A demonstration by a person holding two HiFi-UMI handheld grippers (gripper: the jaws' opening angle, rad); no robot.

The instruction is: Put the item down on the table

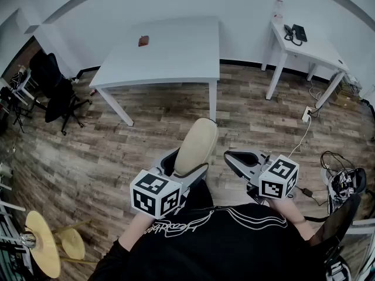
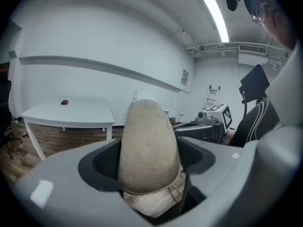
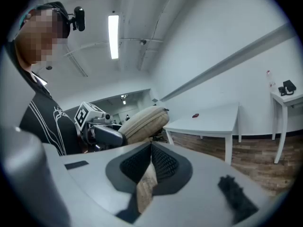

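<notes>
A beige, oval zipped pouch [image 1: 197, 144] stands up between the jaws of my left gripper [image 1: 186, 167], which is shut on its lower end. In the left gripper view the pouch [image 2: 149, 141] fills the middle, with both pads against its sides. My right gripper [image 1: 232, 158] hangs just right of the pouch, shut, with nothing in it; its pads [image 3: 161, 162] meet at the tips. The white table [image 1: 170, 63] stands a few steps ahead across the wooden floor, with a small red object [image 1: 143, 40] on its far left part. The right gripper view also shows the pouch [image 3: 144, 122] and the table [image 3: 208, 124].
A second white table [image 1: 316, 48] with a black phone [image 1: 296, 33] stands at the back right. A black office chair [image 1: 55, 86] is at the left. Cables and gear [image 1: 340, 180] lie on the floor at the right, and yellow round stools [image 1: 44, 244] at the lower left.
</notes>
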